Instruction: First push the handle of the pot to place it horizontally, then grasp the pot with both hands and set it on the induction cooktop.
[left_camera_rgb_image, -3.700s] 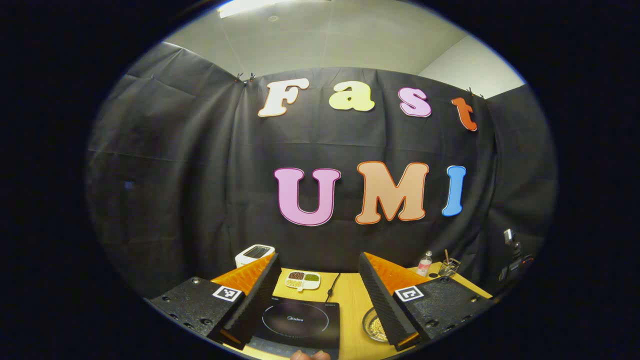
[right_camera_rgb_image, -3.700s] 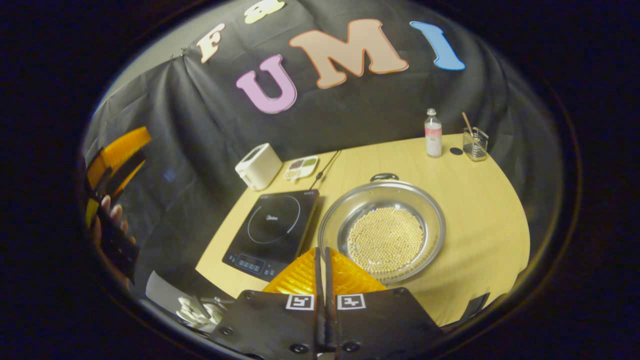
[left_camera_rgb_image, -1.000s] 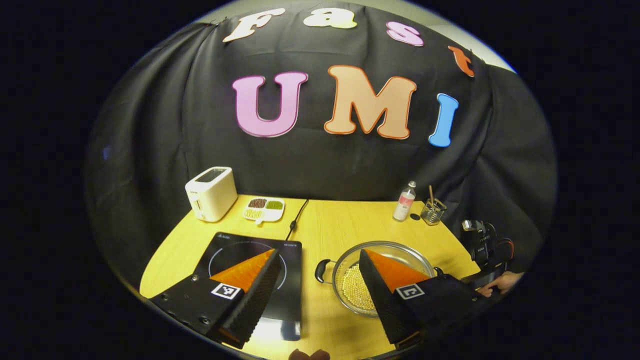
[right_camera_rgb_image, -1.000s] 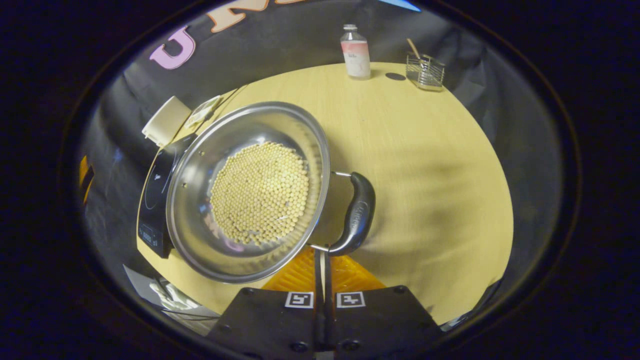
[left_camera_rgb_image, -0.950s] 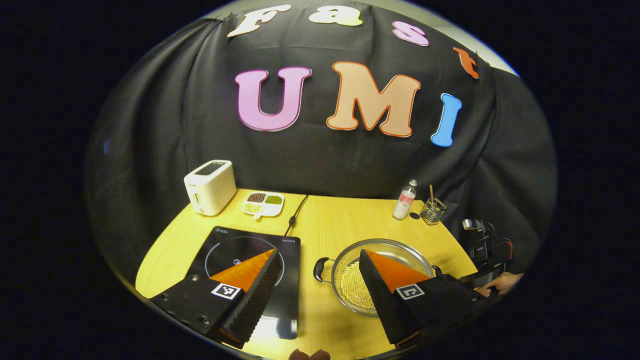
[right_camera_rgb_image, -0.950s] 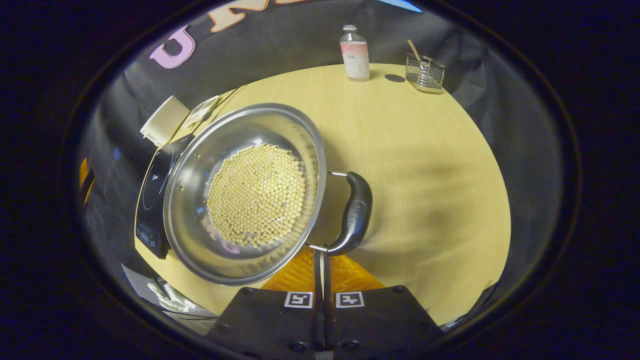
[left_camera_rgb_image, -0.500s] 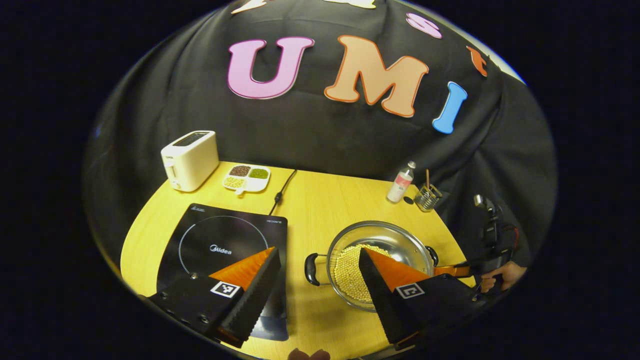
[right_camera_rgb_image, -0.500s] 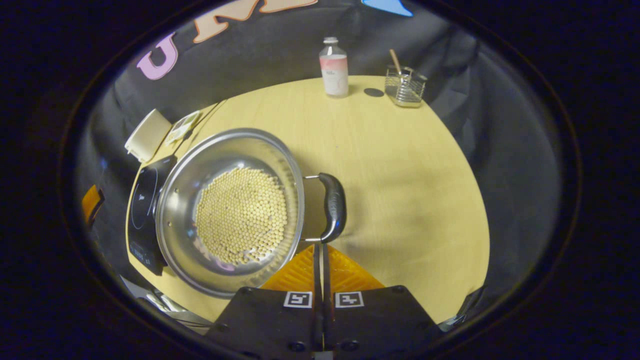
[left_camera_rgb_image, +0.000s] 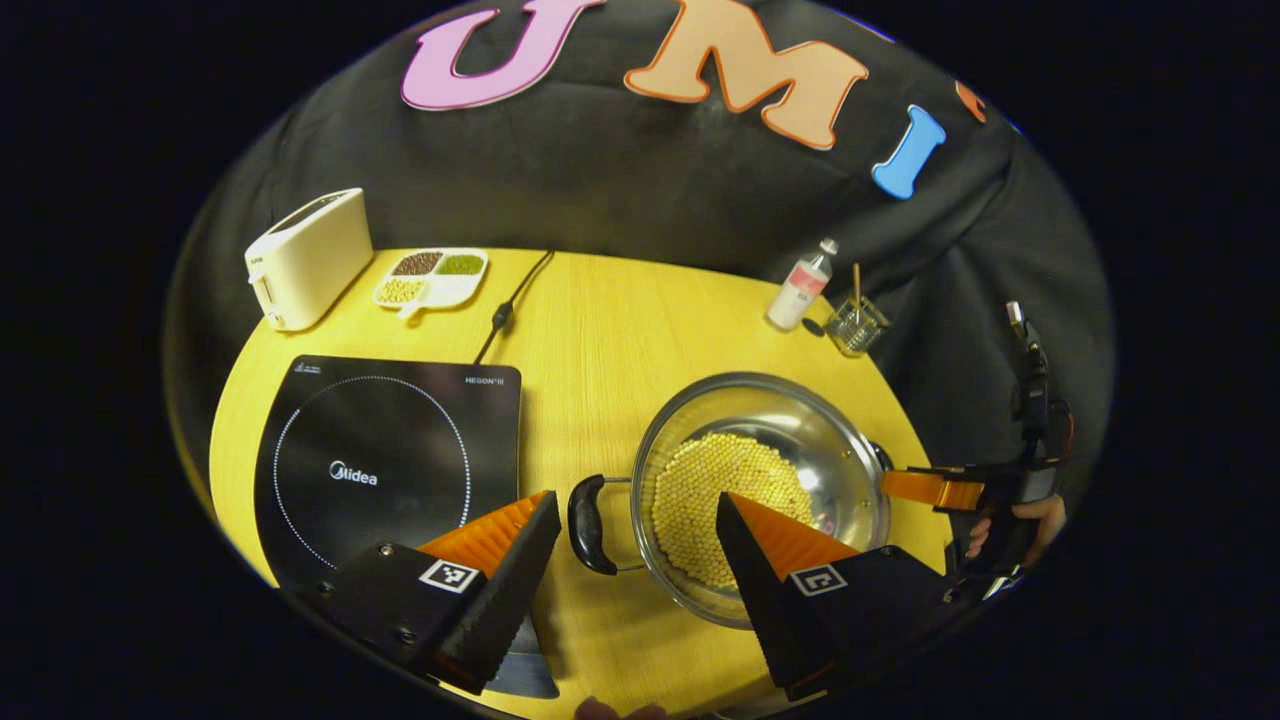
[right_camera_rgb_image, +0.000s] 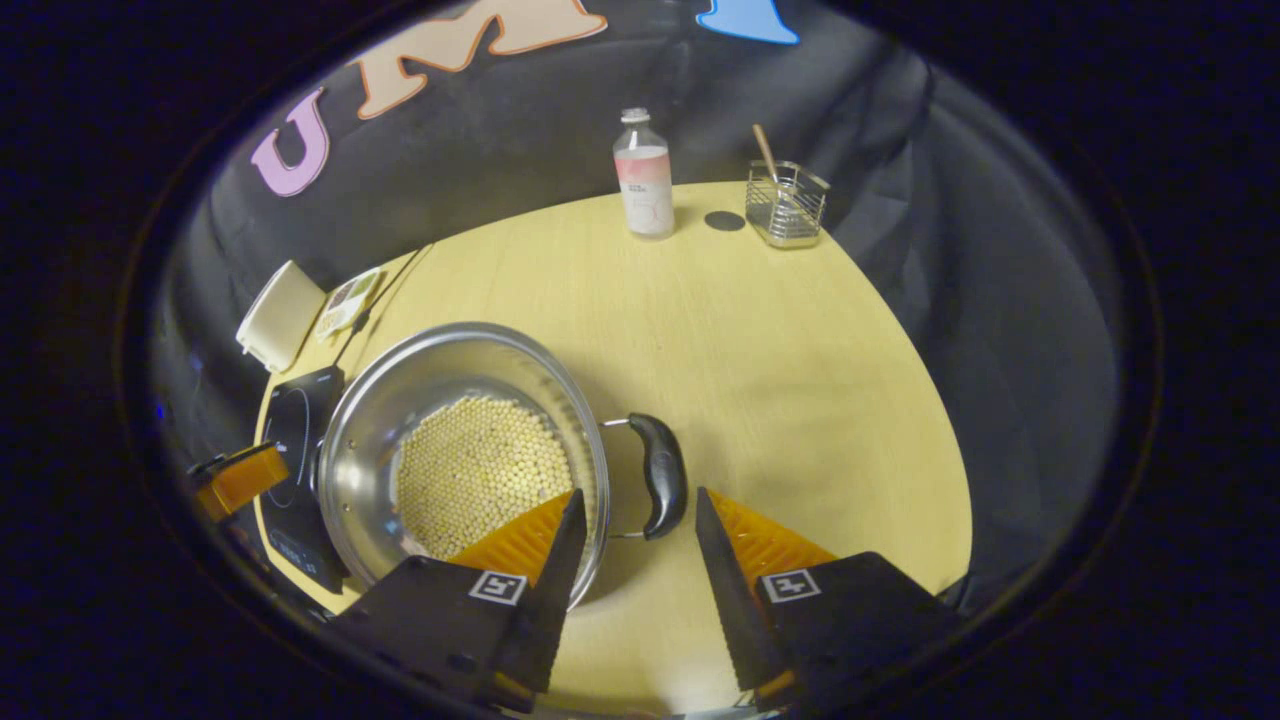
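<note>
We see a yellow wooden worktop (left_camera_rgb_image: 620, 340) with a rounded front edge, backed by black cloth. On its left part lies the black induction cooktop (left_camera_rgb_image: 385, 460), flat and bare, its near edge by the worktop's front edge. Just right of it, apart from it, stands the steel pot (left_camera_rgb_image: 760, 490), resting on the worktop toward the front right, with a layer of pale yellow beans (left_camera_rgb_image: 715, 490) covering its bottom. The pot's two black handles point sideways: the left handle (left_camera_rgb_image: 585, 510) faces the cooktop, and the right handle (right_camera_rgb_image: 660, 475) faces the worktop's right edge.

At the back left corner we see a cream toaster (left_camera_rgb_image: 305, 255), and beside it a small white divided dish (left_camera_rgb_image: 432, 275) of brown, green and yellow grains. A black cord (left_camera_rgb_image: 510, 305) runs from the back edge toward the cooktop. Near the back right edge stand a small bottle (left_camera_rgb_image: 800, 290) with a pink label and a wire holder (left_camera_rgb_image: 858, 325) with a stick in it.

Our left hand-held gripper (left_camera_rgb_image: 635, 520) hangs open, its fingers spread on either side of the left handle without touching it. Our right hand-held gripper (right_camera_rgb_image: 632, 520) is open too, its fingers apart on either side of the right handle, gripping nothing. In the left gripper view a hand (left_camera_rgb_image: 1020, 525) holds that right gripper past the pot's far rim.
</note>
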